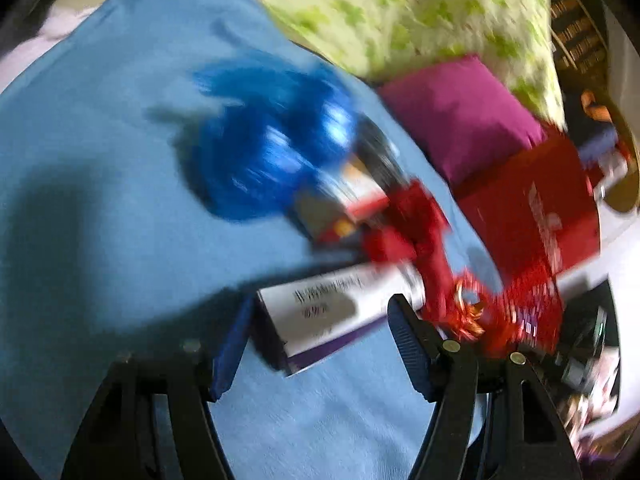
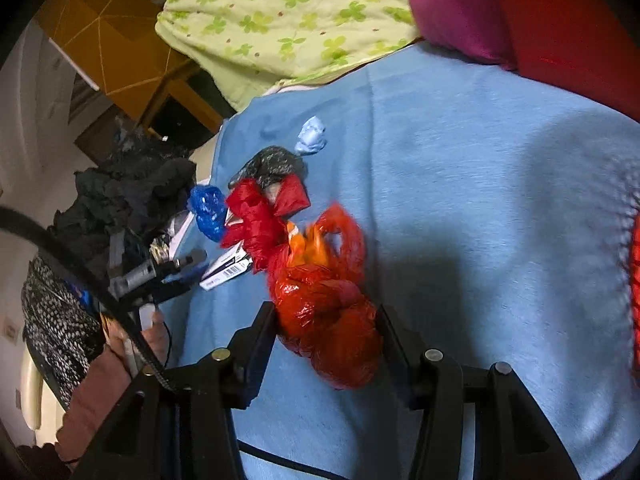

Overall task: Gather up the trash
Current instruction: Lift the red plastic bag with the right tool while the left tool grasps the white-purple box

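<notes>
Meanwhile, the right gripper grips a red bag over the blue blanket, the left gripper brackets a white box, grip uncertain, while other scraps remain uncollected.

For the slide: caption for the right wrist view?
Right gripper closing around an orange-red plastic bag on the blue blanket, with more bag scraps piled beyond.

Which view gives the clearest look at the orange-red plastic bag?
The right wrist view: the orange-red plastic bag sits sharp between the right gripper fingers. The left wrist view is motion-blurred and shows only a red smear where it may lie.
</notes>
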{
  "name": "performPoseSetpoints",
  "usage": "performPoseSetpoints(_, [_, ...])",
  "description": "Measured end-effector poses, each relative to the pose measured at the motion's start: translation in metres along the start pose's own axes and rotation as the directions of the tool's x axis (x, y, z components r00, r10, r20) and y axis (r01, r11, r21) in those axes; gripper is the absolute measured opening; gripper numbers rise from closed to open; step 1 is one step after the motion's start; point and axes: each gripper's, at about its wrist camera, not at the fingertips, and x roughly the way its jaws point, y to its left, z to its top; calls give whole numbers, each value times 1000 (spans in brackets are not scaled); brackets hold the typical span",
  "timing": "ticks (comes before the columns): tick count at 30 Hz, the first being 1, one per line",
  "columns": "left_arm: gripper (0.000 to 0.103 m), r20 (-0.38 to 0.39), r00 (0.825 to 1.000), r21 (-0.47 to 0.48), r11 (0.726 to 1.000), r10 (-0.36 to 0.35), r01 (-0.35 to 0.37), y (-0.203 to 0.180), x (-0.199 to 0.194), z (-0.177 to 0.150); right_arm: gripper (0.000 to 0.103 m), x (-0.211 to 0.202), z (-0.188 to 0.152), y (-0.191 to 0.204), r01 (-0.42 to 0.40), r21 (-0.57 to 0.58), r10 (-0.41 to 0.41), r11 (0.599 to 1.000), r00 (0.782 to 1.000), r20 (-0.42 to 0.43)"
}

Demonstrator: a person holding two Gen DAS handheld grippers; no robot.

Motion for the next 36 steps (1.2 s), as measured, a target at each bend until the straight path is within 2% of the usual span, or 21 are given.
performPoseSetpoints(2, [69, -41, 999, 86, 996, 7, -3, -24, 4, -13, 54, -11, 0, -5, 3, 15, -3, 1000, 1000, 22])
performPoseSetpoints(4, [69, -76, 996, 208, 978, 44, -28, -55, 11, -27, 54, -17, 1, -9, 2, 27, -3, 1000, 999, 33])
performPoseSetpoints(6, [69, -95, 994, 290, 957, 56, -26, -77, 15, -41, 54, -23, 0, -13, 0, 39, -1, 999, 999, 38])
performPoseSetpoints(8, [69, -59, 993, 367, 928, 98, -70, -97, 11, -53, 54, -27, -2, -16, 4, 40, -6, 999, 999, 39])
performPoseSetpoints(9, [69, -17, 992, 388, 915, 126, -110, -104, 6, -57, 54, -30, -4, -18, 10, 40, -11, 999, 999, 40])
performPoseSetpoints(11, [69, 32, 989, 381, 913, 146, -147, -107, 0, -54, 54, -34, -7, -22, 11, 46, -13, 999, 999, 39])
performPoseSetpoints(14, [69, 110, 972, 327, 916, 207, -232, -96, -6, -39, 54, -34, -11, -23, 36, 17, -37, 999, 999, 23])
performPoseSetpoints(17, [69, 104, 965, 273, 926, 242, -262, -81, 4, -23, 54, -27, -17, -24, 62, -1, -62, 998, 998, 1])
performPoseSetpoints(19, [69, 100, 954, 286, 910, 283, -300, -80, 22, -9, 54, -20, -20, -21, 85, -27, -85, 996, 996, -12])
performPoseSetpoints(23, [70, 62, 961, 303, 913, 268, -274, -78, 38, 1, 54, -8, -23, -8, 143, -111, -147, 983, 989, -22])
performPoseSetpoints(26, [70, 45, 956, 336, 897, 290, -288, -79, 52, 8, 56, 0, -23, 0, 171, -156, -177, 973, 984, -26])
performPoseSetpoints(28, [70, 27, 961, 330, 905, 275, -269, -77, 59, 10, 59, 3, -23, 3, 185, -170, -192, 968, 981, -27])
performPoseSetpoints(32, [70, 17, 963, 366, 895, 268, -255, -82, 68, 11, 59, 6, -25, 7, 196, -180, -204, 964, 979, -25])
performPoseSetpoints(34, [70, -1, 968, 372, 899, 251, -233, -84, 72, 10, 60, 6, -25, 7, 197, -177, -205, 964, 979, -24])
performPoseSetpoints(36, [70, 8, 961, 393, 883, 275, -256, -88, 75, 8, 60, 6, -25, 7, 196, -174, -202, 965, 979, -21])
